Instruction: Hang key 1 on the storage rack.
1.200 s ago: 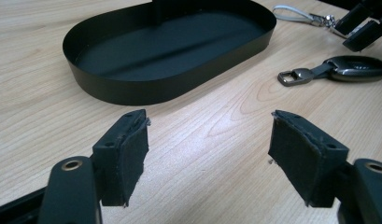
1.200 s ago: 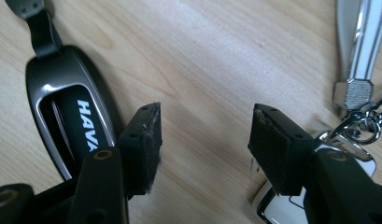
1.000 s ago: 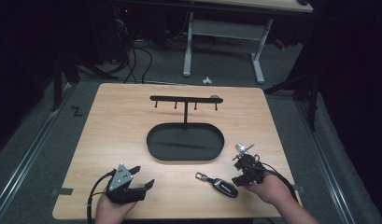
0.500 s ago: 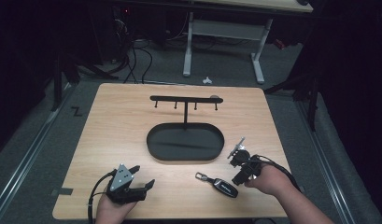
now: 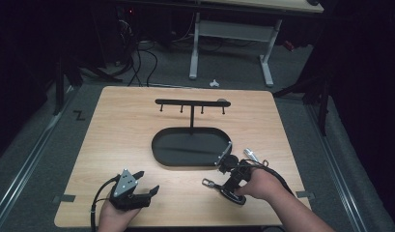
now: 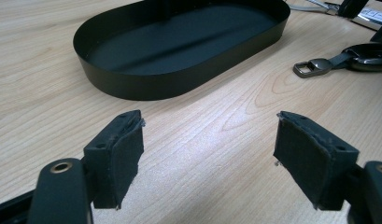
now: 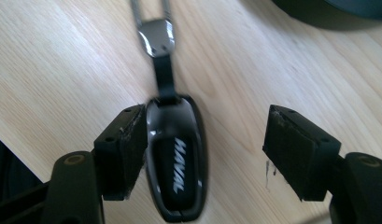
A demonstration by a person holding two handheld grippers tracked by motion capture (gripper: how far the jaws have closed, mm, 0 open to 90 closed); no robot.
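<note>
A black key fob [image 7: 177, 163] with silver lettering lies flat on the wooden table [image 5: 137, 121], its strap and metal loop [image 7: 156, 39] stretched away from it. My right gripper [image 7: 205, 135] hangs over the fob [image 5: 230, 194] with the jaws wide apart; they have just been opening. The fob sits between them, close against the left pad [image 7: 125, 149] and far from the other. My left gripper [image 5: 148, 181] rests open near the table's front edge, with nothing between its pads [image 6: 121, 154]. From there the fob [image 6: 366, 51] shows at the upper right.
A black oval tray [image 5: 191, 159] sits mid-table, with a black hook rack [image 5: 191, 102] rising behind it. In the left gripper view the tray's wall [image 6: 151, 86] is just ahead. A small metal piece [image 5: 250, 154] lies right of the tray. Bare wood surrounds the left gripper.
My right hand has moved left from the table's right side and now sits over the key fob. The left gripper has stayed put.
</note>
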